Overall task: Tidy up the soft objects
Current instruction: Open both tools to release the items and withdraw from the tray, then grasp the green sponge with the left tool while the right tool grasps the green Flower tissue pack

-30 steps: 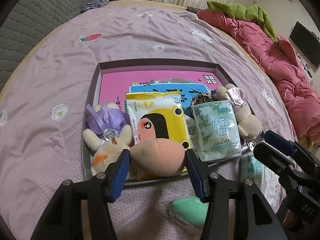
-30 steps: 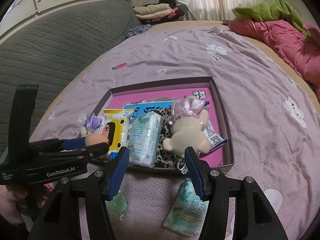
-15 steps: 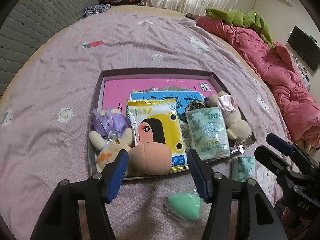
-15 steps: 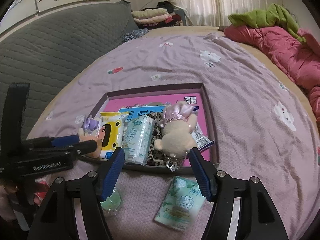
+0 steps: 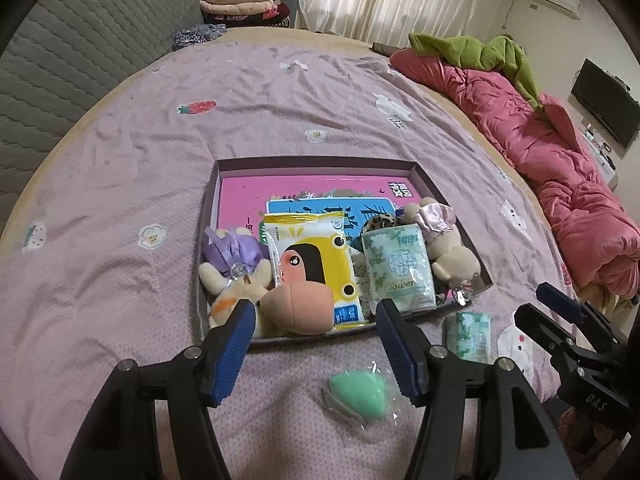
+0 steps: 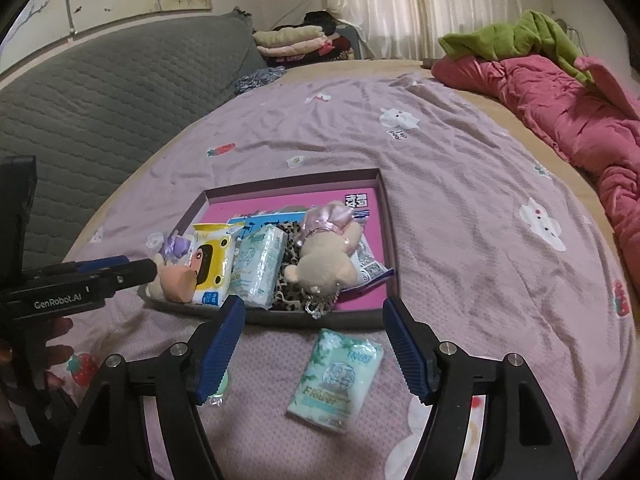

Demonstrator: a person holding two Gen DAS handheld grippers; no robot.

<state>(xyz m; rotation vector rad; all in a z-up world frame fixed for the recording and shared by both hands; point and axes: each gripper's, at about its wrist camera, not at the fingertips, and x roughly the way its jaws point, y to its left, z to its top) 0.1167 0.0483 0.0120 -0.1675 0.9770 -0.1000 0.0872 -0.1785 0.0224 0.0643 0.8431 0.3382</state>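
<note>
A: Left claw (image 5: 316,344): jaws apart, just been widening, empty; round peach plush ball (image 5: 298,308) released inside shallow purple tray (image 5: 316,162).

B: Right claw (image 6: 314,342): likewise widened, empty, above green tissue packet (image 6: 336,378) on bed.

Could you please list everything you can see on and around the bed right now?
tray: one, purple, on the bedsheet
plush toys: three, beige, purple-dressed, peach, in tray
wipes pack: one, yellow, in tray
tissue packs: two, pale green, one in tray, one on bedsheet before it
sponge: one, mint, wrapped, on bedsheet
bedsheet: one, lilac
quilt: one, pink, far right
folded clothes: one stack, beyond bed
left gripper: open, empty
right gripper: open, empty
</note>
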